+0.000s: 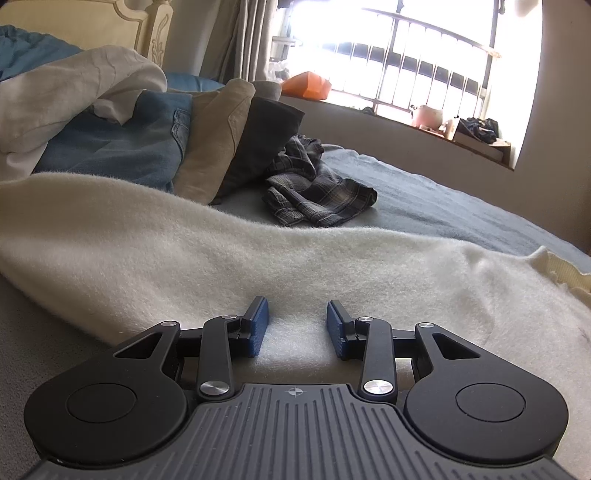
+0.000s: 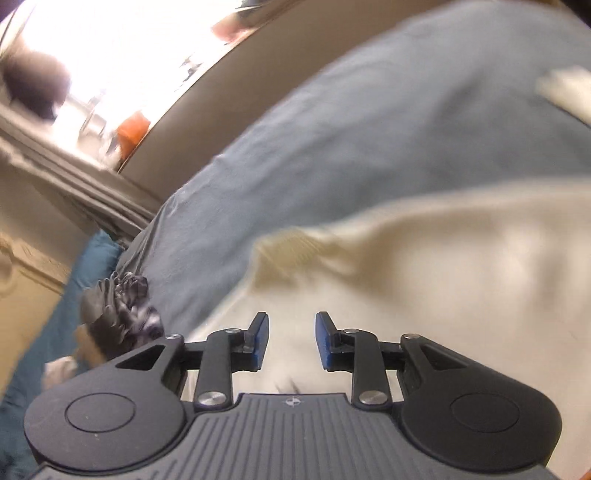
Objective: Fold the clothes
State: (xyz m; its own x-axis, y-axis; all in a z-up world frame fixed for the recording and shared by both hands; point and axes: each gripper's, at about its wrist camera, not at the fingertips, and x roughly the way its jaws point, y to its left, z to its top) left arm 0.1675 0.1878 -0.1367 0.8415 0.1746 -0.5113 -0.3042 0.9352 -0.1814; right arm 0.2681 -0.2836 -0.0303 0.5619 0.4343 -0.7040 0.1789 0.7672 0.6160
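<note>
A fuzzy cream garment [image 1: 258, 251] lies spread across the grey-blue bed [image 1: 443, 199]. My left gripper [image 1: 297, 326] stands open low over its near part, the blue pads [image 1: 260, 325] apart with cream fabric showing between them. The right wrist view is tilted and blurred. There my right gripper [image 2: 291, 339] is open too, above the same cream garment [image 2: 443, 266], whose ribbed edge [image 2: 291, 243] lies just ahead. A crumpled dark plaid garment [image 1: 317, 192] sits farther back on the bed, and shows at the left as the plaid garment [image 2: 122, 310].
Leaning at the head of the bed are jeans [image 1: 122, 147], a tan piece [image 1: 218, 140], a dark piece [image 1: 258, 140] and a white cloth [image 1: 66, 96]. Behind stands a cream headboard [image 1: 110, 22]. A barred window [image 1: 424, 55] with a cluttered sill runs along the far wall.
</note>
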